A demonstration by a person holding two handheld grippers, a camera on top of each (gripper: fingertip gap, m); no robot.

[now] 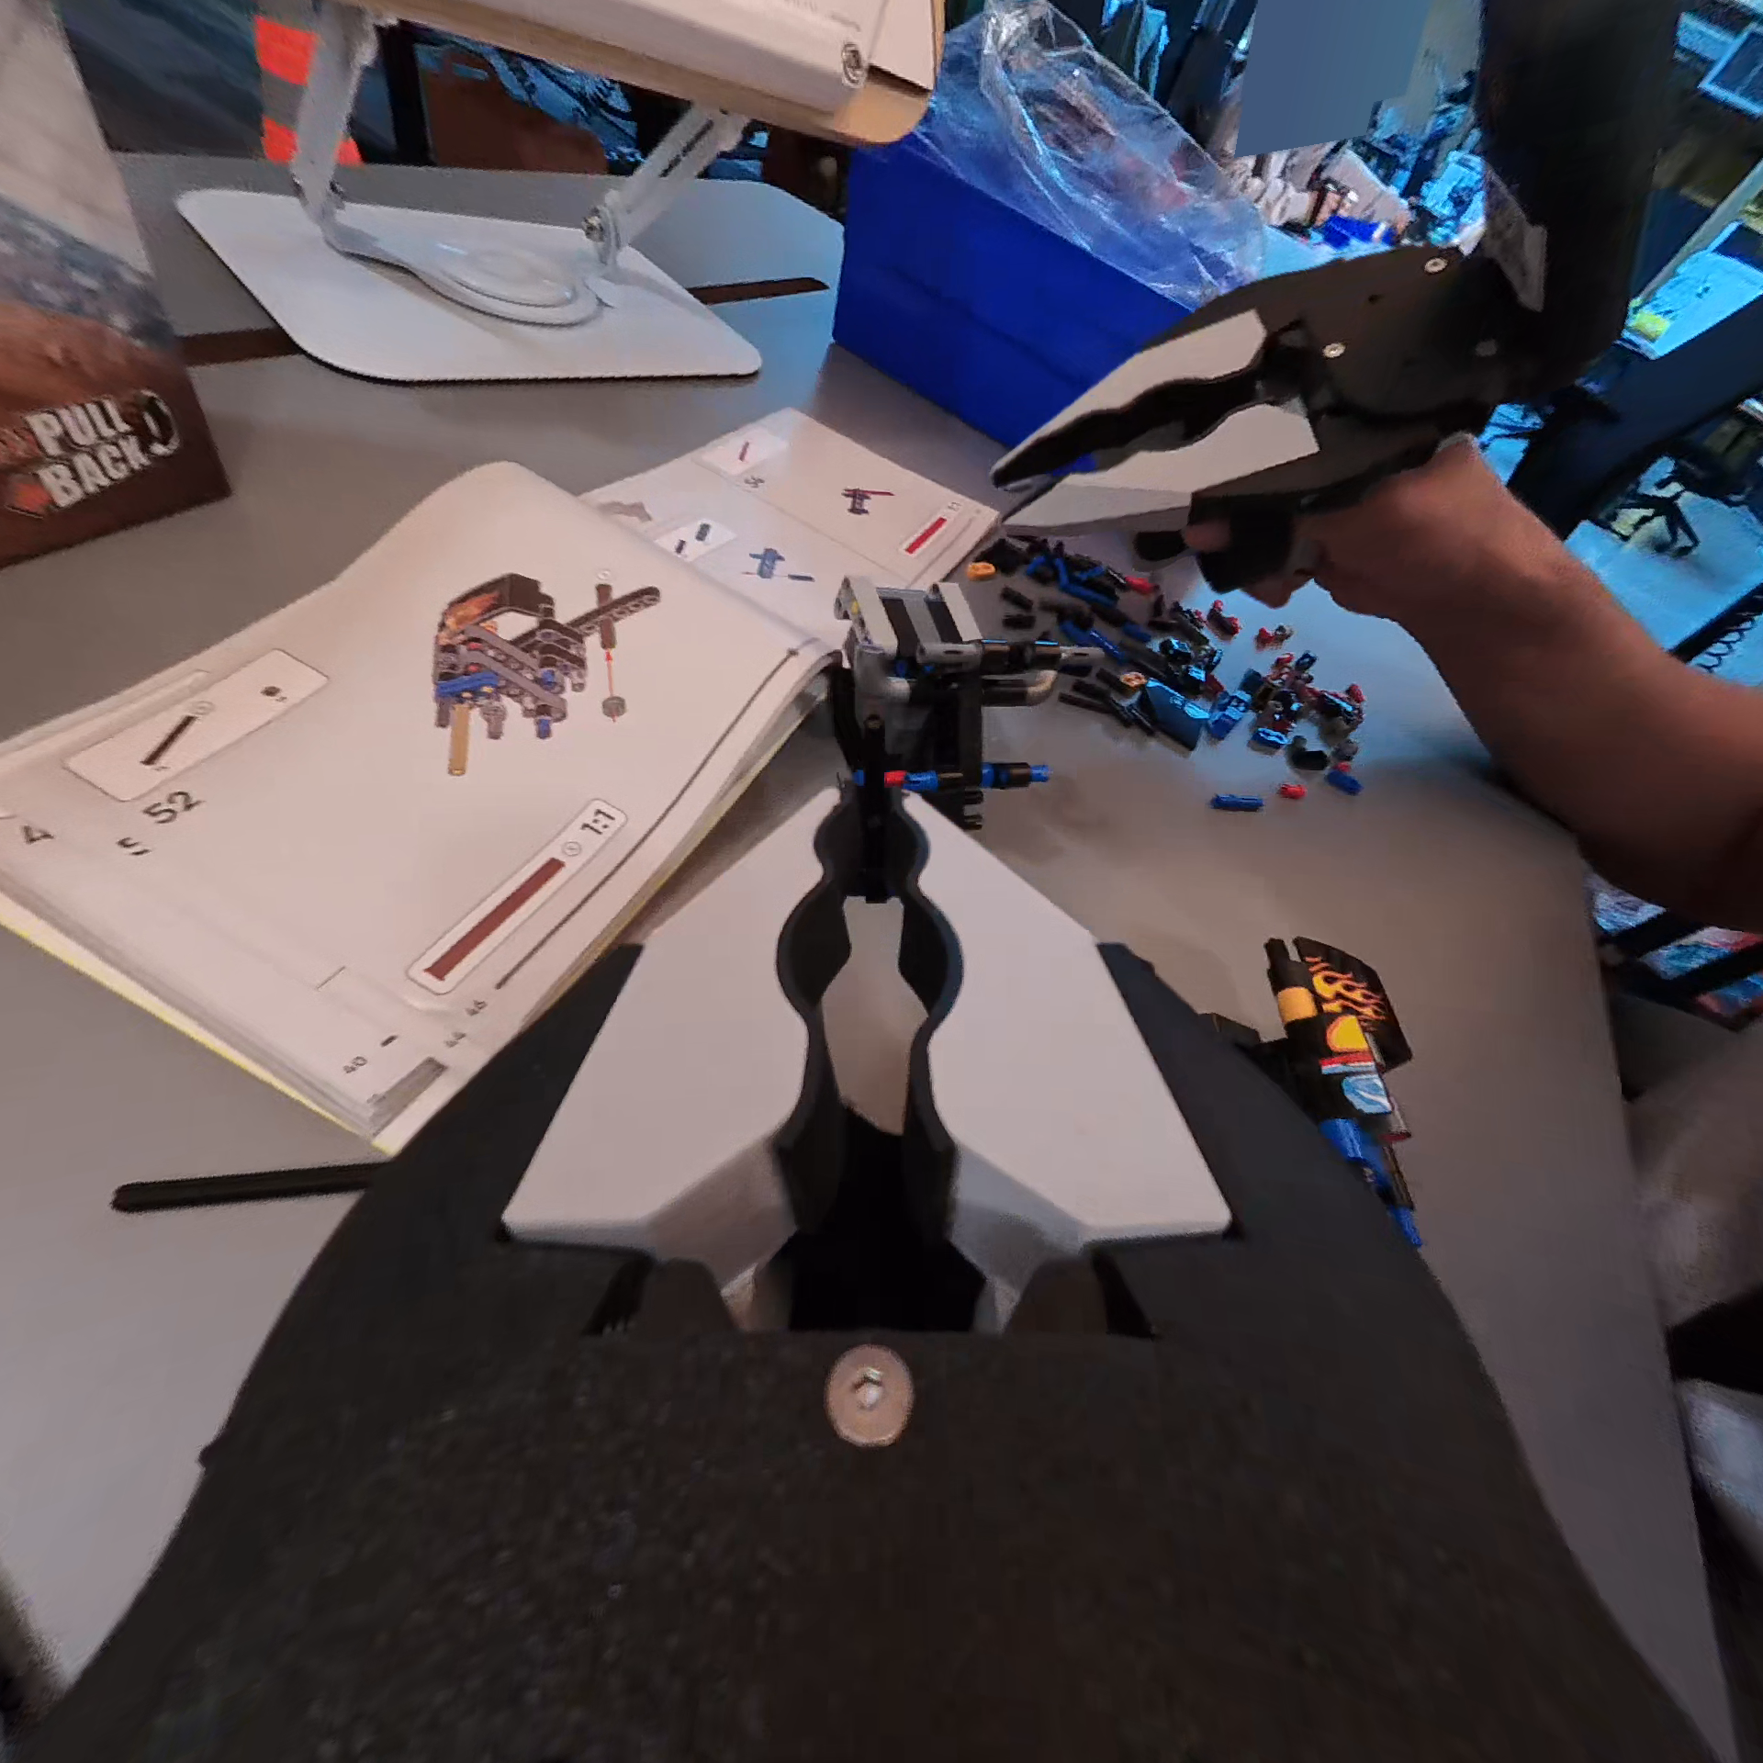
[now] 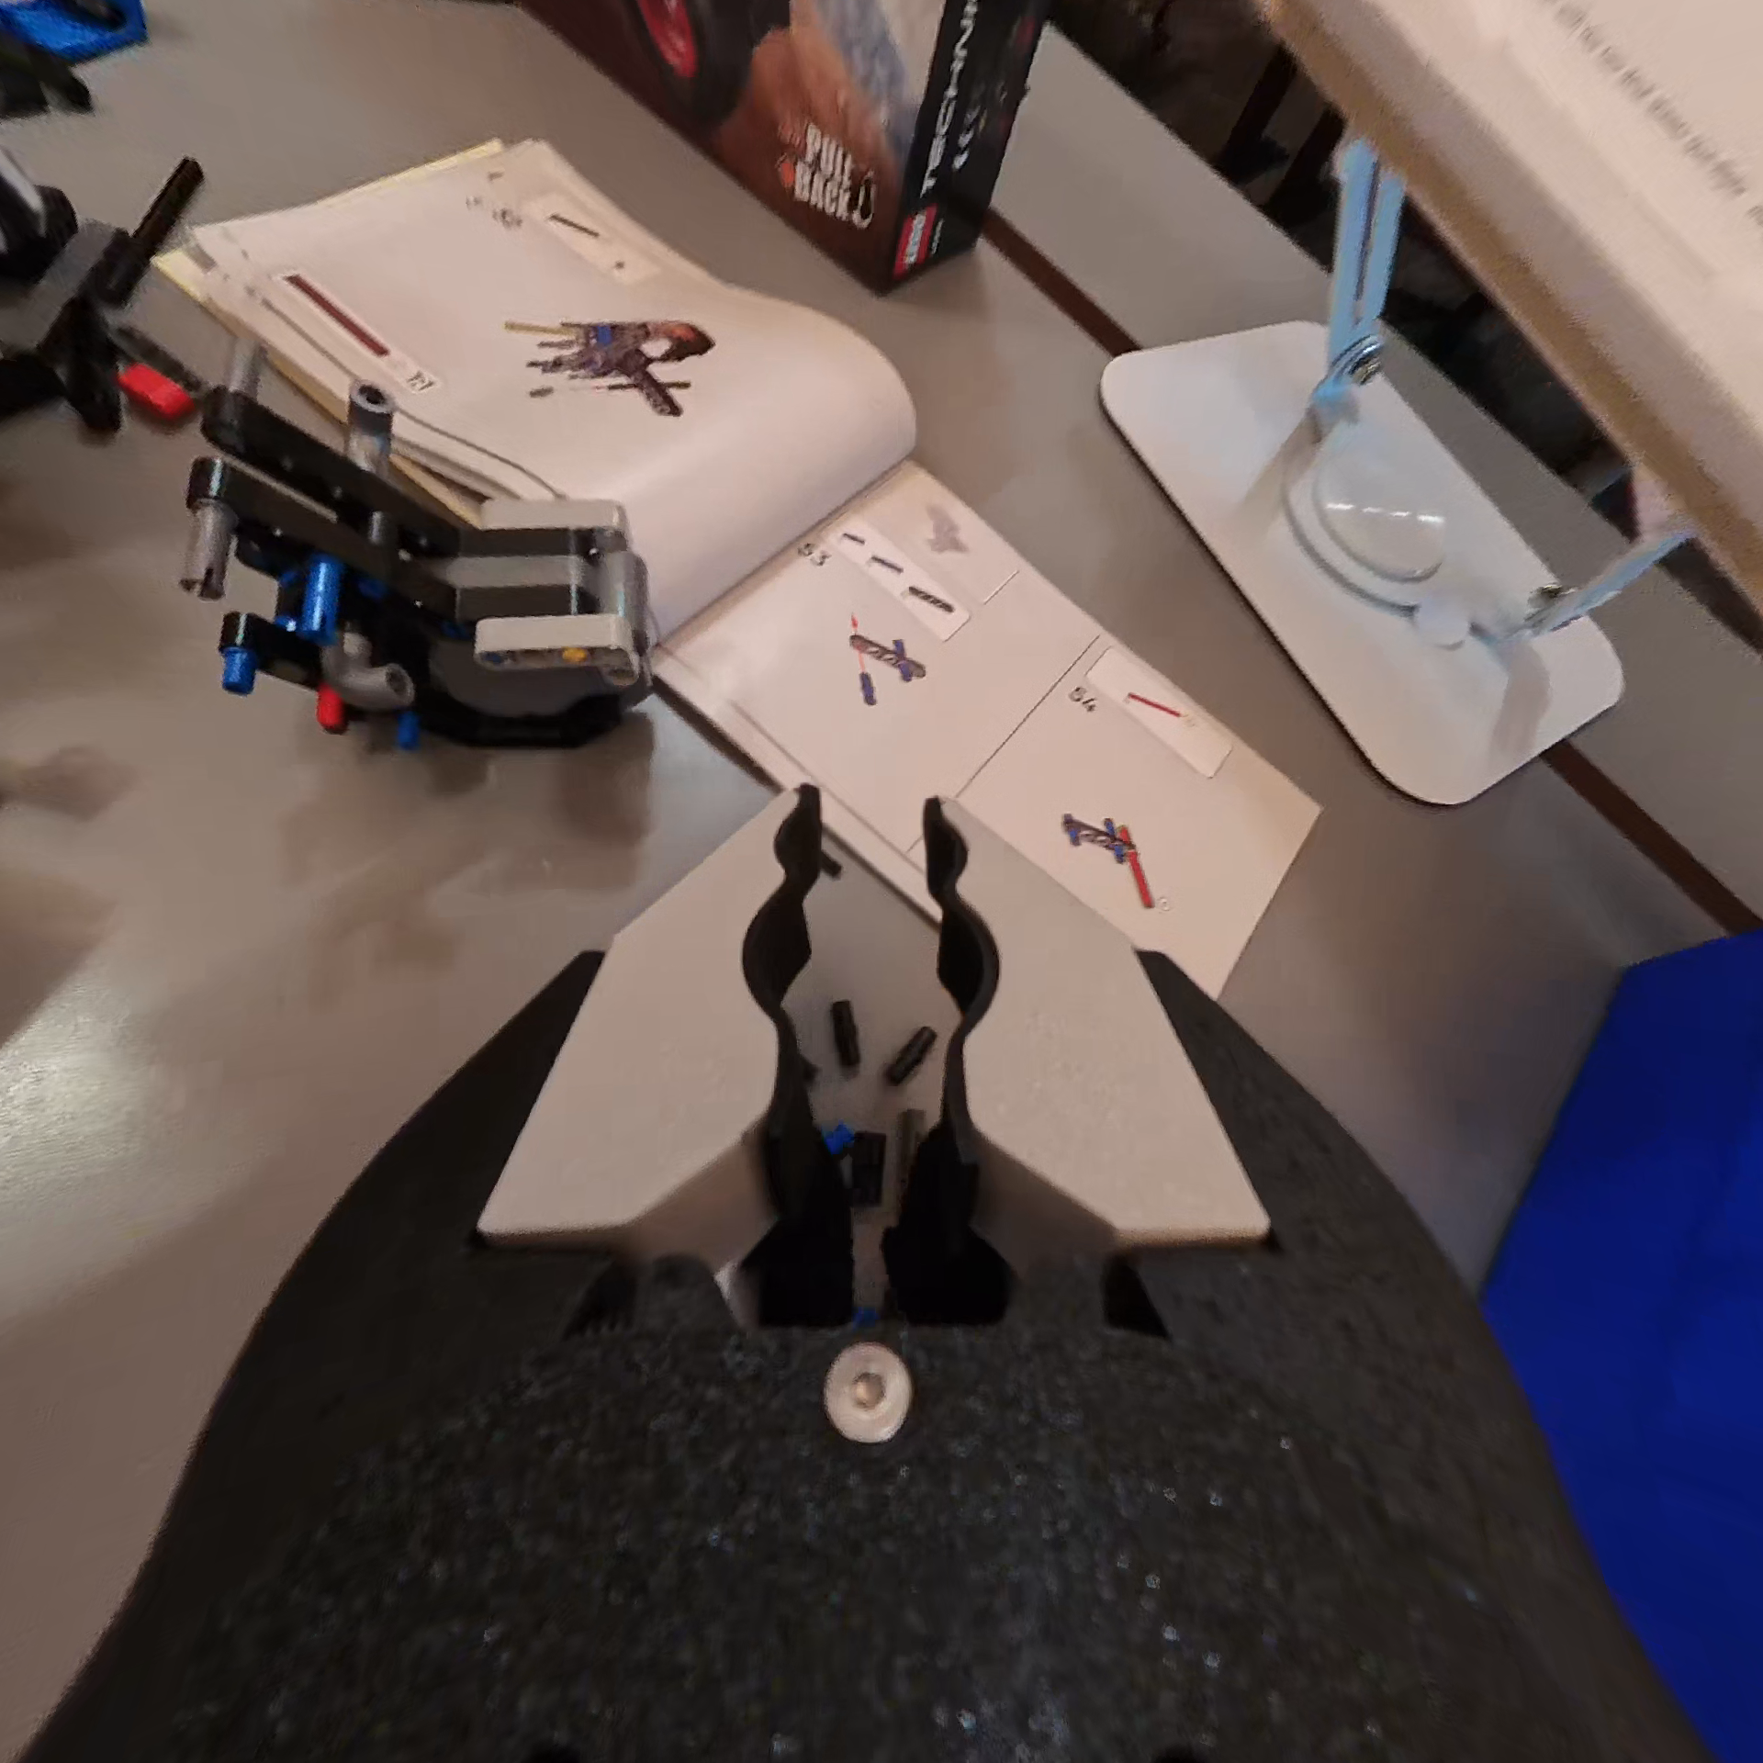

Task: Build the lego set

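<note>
My left gripper point(image 1: 873, 840) is shut on a thin black axle point(image 1: 873, 859) that stands upright between its tips. Just beyond it the part-built grey and black model point(image 1: 916, 668), with blue and red pins, stands on the grey table. My right gripper point(image 2: 868, 820) is open by a narrow gap and holds nothing; it hovers over loose black pins point(image 2: 844, 1030) by the booklet. In the left wrist view it point(image 1: 1011, 501) hangs above the pile of loose pieces point(image 1: 1192, 658). The model point(image 2: 429, 572) lies to its left.
The open instruction booklet point(image 1: 429, 715) lies left of the model. A black stickered part point(image 1: 1336, 1030) lies at the right and a black rod point(image 1: 238, 1192) at the left. A blue bin point(image 1: 973, 286), a white stand base point(image 1: 458, 286) and the set's box point(image 1: 86, 448) stand at the back. The tips of one gripper are about 20 cm away from the tips of the other.
</note>
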